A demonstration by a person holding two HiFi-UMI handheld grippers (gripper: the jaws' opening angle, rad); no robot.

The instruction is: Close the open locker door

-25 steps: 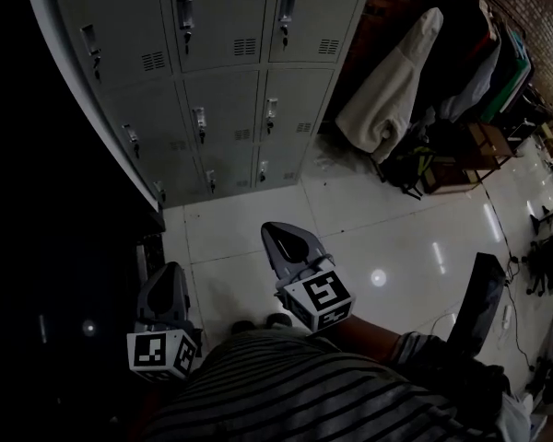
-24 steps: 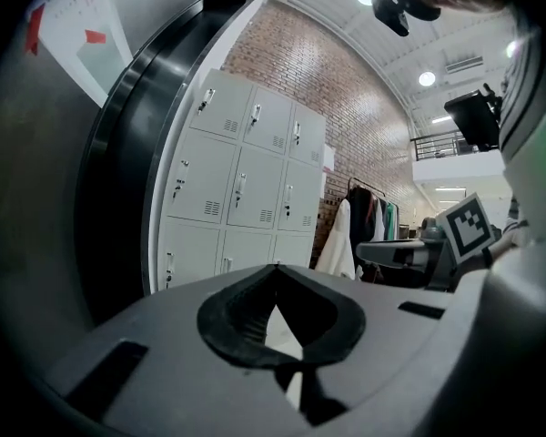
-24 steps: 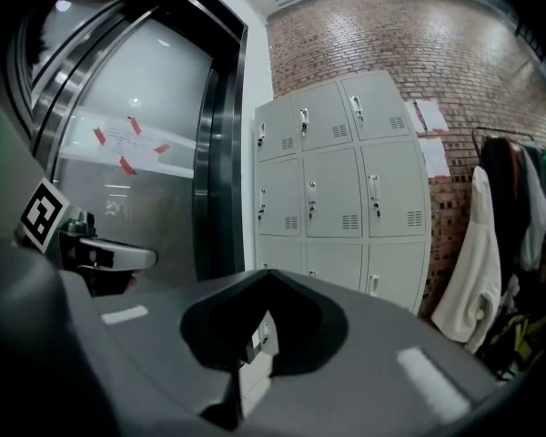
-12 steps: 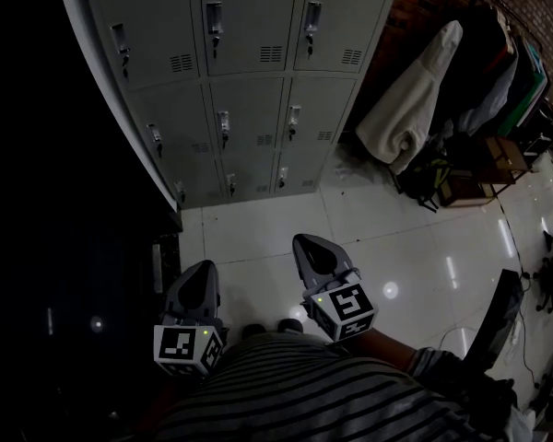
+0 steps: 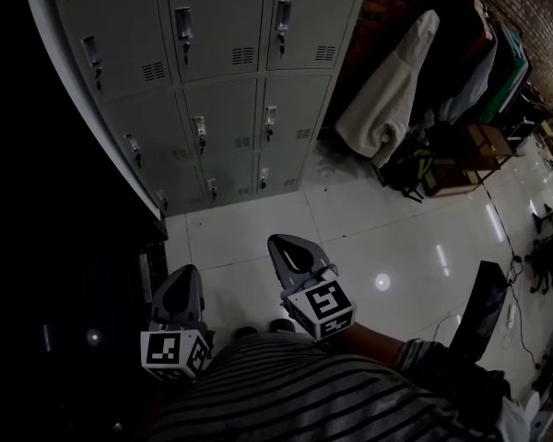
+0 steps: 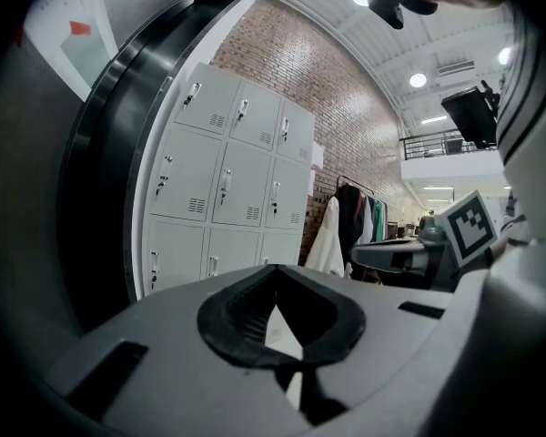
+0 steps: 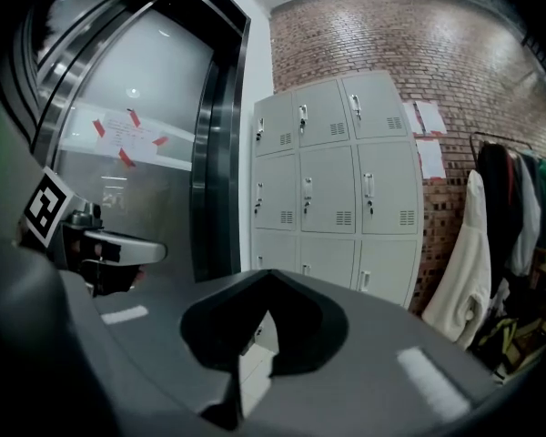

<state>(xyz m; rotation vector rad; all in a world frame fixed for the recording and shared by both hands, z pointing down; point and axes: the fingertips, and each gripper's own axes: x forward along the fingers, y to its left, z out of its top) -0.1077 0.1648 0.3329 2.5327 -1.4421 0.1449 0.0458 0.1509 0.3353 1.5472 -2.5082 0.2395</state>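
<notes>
Left tongs (image 5: 182,284) are together at the tips with nothing between them; the left gripper view shows only floor through the gap. Right tongs (image 5: 293,251) are the same, tips met and empty. I hold both low in front of my striped shirt (image 5: 304,394).

The key relation is that the locker bank (image 5: 230,90) lies ahead and a bit to my left, well apart from both tongs, with bare tiled floor (image 5: 387,238) between. The doors are upright panels, long axis vertical, with the latches on each door's left edge. My guess is the hinges are on the right, so a push would have to land near the latch side. The right tongs are a little further forward, so I judge them nearer. The left tongs are closer to the dark doorway frame (image 7: 214,153) beside the bank.

The problem is that I can't spot an open door. In the right gripper view all nine doors (image 7: 337,189) look flush. The head view cuts off the top row, and the left third of it is black and unreadable. Coats on a rack (image 5: 387,90) stand right of the lockers, clear of the path.
</notes>
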